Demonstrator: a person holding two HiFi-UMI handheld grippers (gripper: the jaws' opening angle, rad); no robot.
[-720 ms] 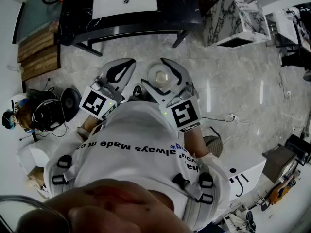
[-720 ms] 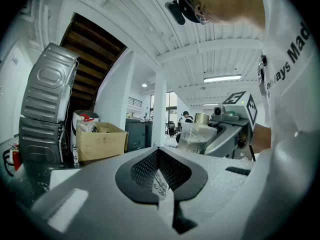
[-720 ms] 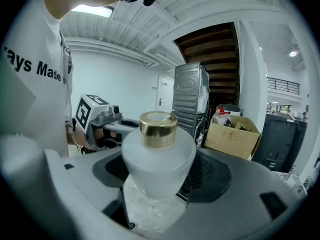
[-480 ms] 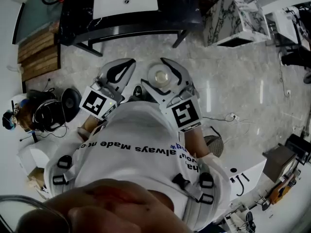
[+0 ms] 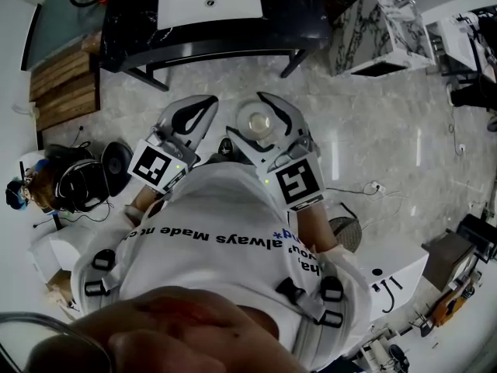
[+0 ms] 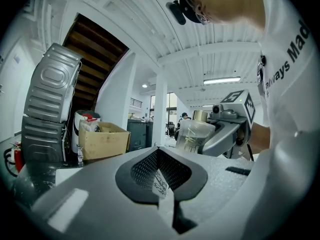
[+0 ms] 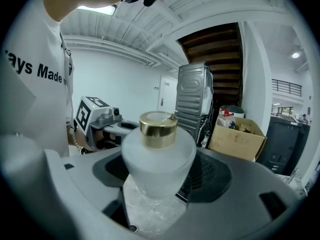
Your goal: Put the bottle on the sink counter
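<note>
Little has changed over the last moment, and what has is a shift of the whole view. Across the pale, glossy marble-tiled floor [image 5: 373, 130], the long black sink counter [image 5: 124, 26] with its white rectangular basin [image 5: 210, 2] sits a touch further right and lower in the head view than it did. The white, grey-veined marble block [image 5: 380, 29] beside it has shifted the same way. The person's white printed T-shirt [image 5: 225, 270] and both tools hold the same places against the body, so I judge that the person's head or body has shifted a little, while the arms have not reached out.

The left gripper [image 5: 200, 107] is held out in front with its jaws clenched together and nothing between them. Just beside it, the right gripper [image 5: 248, 111] keeps its jaws spread wide and clamped on the squat frosted-glass bottle [image 7: 159, 156]. The bottle stands upright between the pads, its round gold cap [image 7: 158, 129] on top.

For the task this is the carry. The bottle is secure and hangs over bare floor, well apart from the sink counter ahead. It has not yet been set down there.
</note>
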